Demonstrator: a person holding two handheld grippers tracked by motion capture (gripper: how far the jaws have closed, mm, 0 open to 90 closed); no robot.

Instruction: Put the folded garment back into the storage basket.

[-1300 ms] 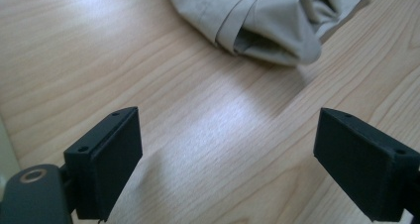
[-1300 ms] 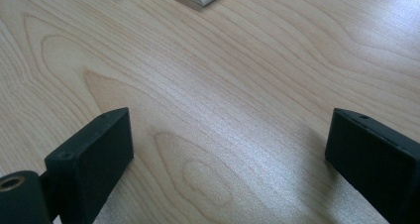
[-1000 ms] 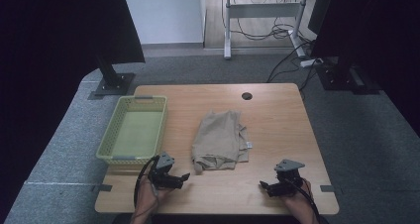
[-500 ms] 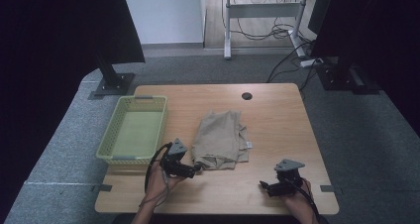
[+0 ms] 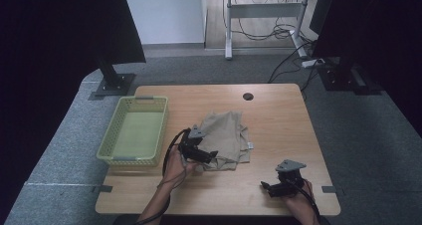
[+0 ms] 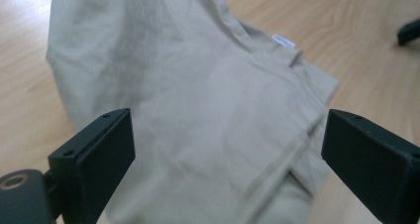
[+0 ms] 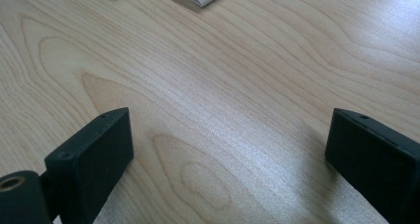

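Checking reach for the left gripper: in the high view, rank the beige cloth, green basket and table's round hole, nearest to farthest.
From the left gripper:
1. Beige cloth, right under its jaws, mid-table.
2. Green basket, off to the left.
3. Round hole, near the far edge.

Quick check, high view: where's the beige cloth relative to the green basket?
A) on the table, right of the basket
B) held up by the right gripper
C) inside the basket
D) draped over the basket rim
A: the beige cloth lies flat on the table, to the right of the green basket, with bare wood between them; the left gripper hovers at its near edge, jaws open.
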